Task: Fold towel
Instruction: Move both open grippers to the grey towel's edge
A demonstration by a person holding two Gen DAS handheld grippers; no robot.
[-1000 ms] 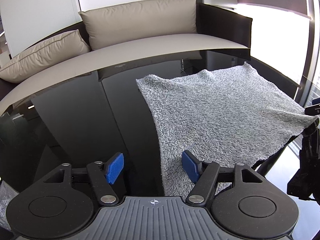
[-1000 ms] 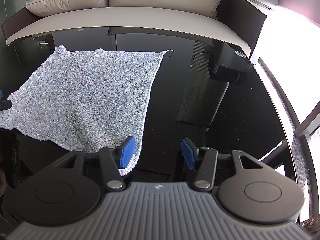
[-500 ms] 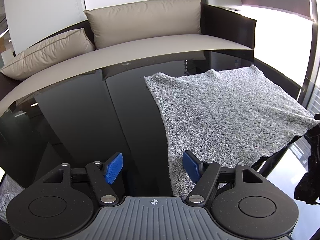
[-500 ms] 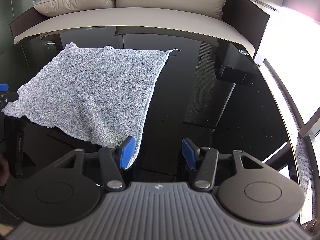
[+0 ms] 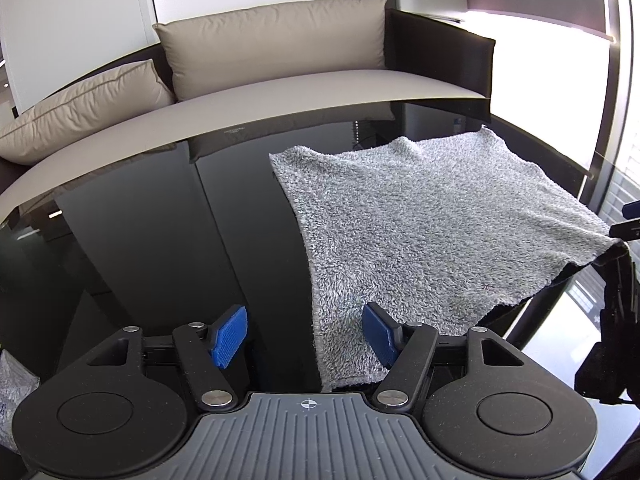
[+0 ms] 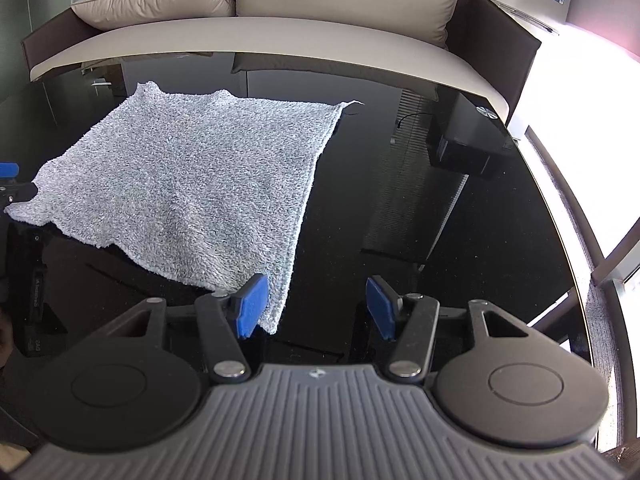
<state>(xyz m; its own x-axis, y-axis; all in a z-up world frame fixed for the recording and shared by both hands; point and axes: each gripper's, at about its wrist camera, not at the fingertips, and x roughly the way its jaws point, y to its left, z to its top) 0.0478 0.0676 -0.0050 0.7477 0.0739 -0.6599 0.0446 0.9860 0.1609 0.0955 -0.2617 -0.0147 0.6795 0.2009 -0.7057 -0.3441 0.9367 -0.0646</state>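
A grey fluffy towel point(image 5: 420, 232) lies spread on the glossy black table point(image 5: 140, 240), its near edge lifted off the glass. It also shows in the right wrist view point(image 6: 200, 184). My left gripper point(image 5: 306, 334) is open with its blue pads either side of the towel's near left corner, not closed on it. My right gripper point(image 6: 316, 306) is open at the towel's near right corner, its left pad point(image 6: 250, 306) against the cloth. Each gripper's tip shows at the edge of the other's view.
A beige sofa with two cushions point(image 5: 272, 40) runs along the table's far edge. A bright window point(image 5: 560, 80) is on the right. A black box point(image 6: 464, 152) shows reflected in or under the glass on the right side. A crumpled grey cloth point(image 5: 12, 392) sits at the far left.
Both grippers have moved slightly, and the towel's near edge appears higher and more stretched between them. The jaws stay open throughout.
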